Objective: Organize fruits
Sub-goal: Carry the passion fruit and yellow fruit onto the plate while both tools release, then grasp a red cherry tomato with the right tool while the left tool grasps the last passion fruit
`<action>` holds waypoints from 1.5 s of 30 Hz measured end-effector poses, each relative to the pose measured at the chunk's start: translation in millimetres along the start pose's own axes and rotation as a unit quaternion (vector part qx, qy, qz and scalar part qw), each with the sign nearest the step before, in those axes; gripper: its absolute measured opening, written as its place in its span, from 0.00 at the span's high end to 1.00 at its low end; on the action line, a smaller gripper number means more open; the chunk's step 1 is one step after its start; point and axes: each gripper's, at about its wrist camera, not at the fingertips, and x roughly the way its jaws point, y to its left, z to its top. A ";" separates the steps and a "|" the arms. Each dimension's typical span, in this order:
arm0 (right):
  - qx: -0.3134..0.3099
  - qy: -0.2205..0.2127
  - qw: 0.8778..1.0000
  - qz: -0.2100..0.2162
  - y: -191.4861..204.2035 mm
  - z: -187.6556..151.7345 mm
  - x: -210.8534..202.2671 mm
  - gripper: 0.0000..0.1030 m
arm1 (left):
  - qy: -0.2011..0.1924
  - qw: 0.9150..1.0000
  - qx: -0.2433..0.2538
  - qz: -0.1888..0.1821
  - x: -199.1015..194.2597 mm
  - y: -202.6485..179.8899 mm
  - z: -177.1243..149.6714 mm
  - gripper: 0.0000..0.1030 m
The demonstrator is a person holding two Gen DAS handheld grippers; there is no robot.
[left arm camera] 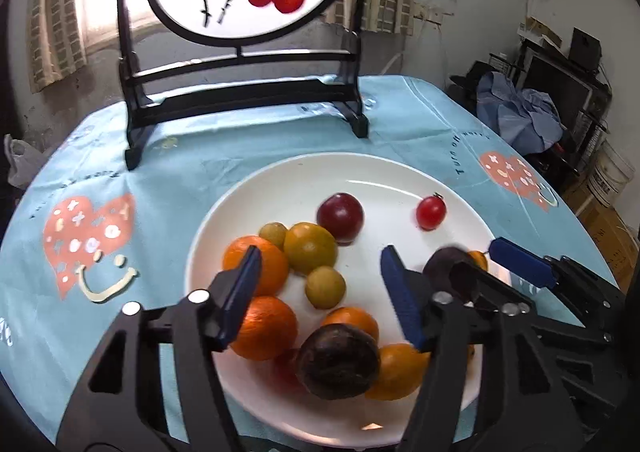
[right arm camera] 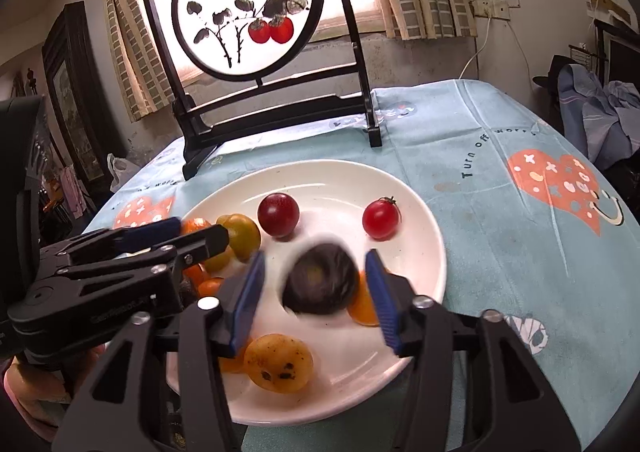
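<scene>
The left tool [left arm camera: 320, 292] is built of black, angular plastic arms with triangular cut-outs near the base. Each finger is faced with a long blue pad [left arm camera: 402, 300] of ribbed texture. Round silver screw heads are set at the pivots of the linkage, two on each side. The right tool [right arm camera: 316, 292] is made in the same way: black frame, blue ribbed pads [right arm camera: 382, 298], silver screws at the joints. Seen from the side in the right wrist view, the left tool's black body is marked with faint embossed lettering, too blurred to be read. No cables can be seen.
</scene>
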 end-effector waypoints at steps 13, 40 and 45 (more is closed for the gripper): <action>-0.015 0.009 0.999 0.052 22.9 -32.6 -49.2 0.39 | -0.015 0.997 -0.074 0.021 -77.6 41.6 -64.0 0.02; -0.147 0.139 0.978 0.052 65.3 -105.3 -48.4 0.55 | 0.021 0.991 -0.109 0.075 -88.1 65.3 -93.3 0.02; -0.144 0.144 0.978 0.054 64.4 -105.8 -45.4 0.60 | 0.023 0.991 -0.107 0.077 -87.7 65.1 -93.5 0.02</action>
